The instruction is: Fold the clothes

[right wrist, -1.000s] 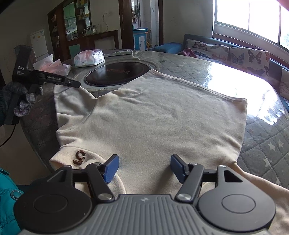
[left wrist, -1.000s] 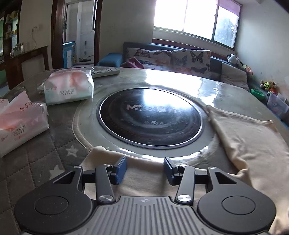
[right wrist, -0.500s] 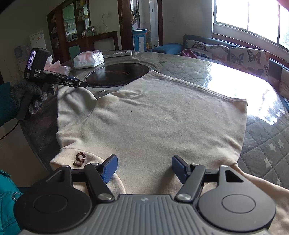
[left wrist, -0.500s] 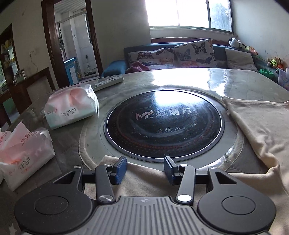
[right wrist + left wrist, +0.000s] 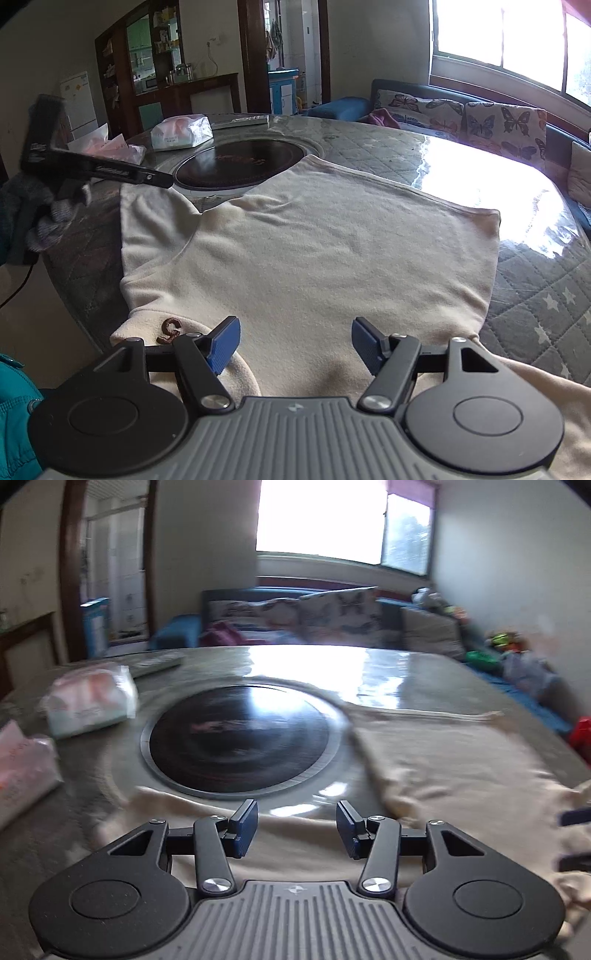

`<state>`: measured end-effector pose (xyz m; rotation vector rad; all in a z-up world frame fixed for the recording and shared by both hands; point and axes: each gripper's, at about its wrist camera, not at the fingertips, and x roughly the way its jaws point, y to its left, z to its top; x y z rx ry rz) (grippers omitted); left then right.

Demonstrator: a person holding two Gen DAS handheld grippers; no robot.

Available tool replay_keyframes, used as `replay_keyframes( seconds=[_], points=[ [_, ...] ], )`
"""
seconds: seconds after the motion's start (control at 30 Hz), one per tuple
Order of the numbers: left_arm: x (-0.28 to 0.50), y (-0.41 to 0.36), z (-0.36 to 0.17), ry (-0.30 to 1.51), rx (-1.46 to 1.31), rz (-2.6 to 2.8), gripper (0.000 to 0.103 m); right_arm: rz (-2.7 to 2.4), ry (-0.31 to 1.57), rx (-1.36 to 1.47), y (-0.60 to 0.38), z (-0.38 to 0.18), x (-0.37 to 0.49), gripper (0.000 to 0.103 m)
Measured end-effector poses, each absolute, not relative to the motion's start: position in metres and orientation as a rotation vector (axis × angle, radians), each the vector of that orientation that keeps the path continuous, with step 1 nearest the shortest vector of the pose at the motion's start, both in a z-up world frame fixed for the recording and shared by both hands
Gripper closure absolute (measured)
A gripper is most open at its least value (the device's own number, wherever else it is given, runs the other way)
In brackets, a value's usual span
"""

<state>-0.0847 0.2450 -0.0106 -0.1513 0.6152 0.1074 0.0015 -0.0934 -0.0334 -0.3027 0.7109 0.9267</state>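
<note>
A cream sweatshirt lies spread flat on the round table, with a brown "5" patch near its collar. My right gripper is open and empty, low over the garment near the collar. My left gripper is open and empty above the left sleeve. The sweatshirt's body stretches off to its right. The left gripper also shows in the right wrist view, raised above the sleeve end. The left wrist view is motion blurred.
A black round hob sits in the table's middle. Two tissue packs and a remote lie at the far left. The quilted table edge shows on the right. A sofa stands behind.
My left gripper has lifted and swung right over the sleeve, blurring its view. My right gripper has opened slightly wider and stayed in place.
</note>
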Motion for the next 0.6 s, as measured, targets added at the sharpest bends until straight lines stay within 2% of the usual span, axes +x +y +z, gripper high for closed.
replay_keyframes(
  seconds=[0.2,0.33,0.6],
  points=[
    [-0.1,0.222,-0.032,0.67,-0.173,0.004,0.053,0.923,0.712,-0.304,-0.095,-0.034,0.001,0.034],
    [-0.112,0.203,-0.037,0.655,0.026,0.015,0.053,0.92,0.711,-0.298,-0.1,-0.033,-0.001,0.034],
    [-0.105,0.209,-0.024,0.642,-0.029,0.005,0.05,0.751,0.682,-0.145,-0.144,-0.027,0.007,0.034]
  ],
)
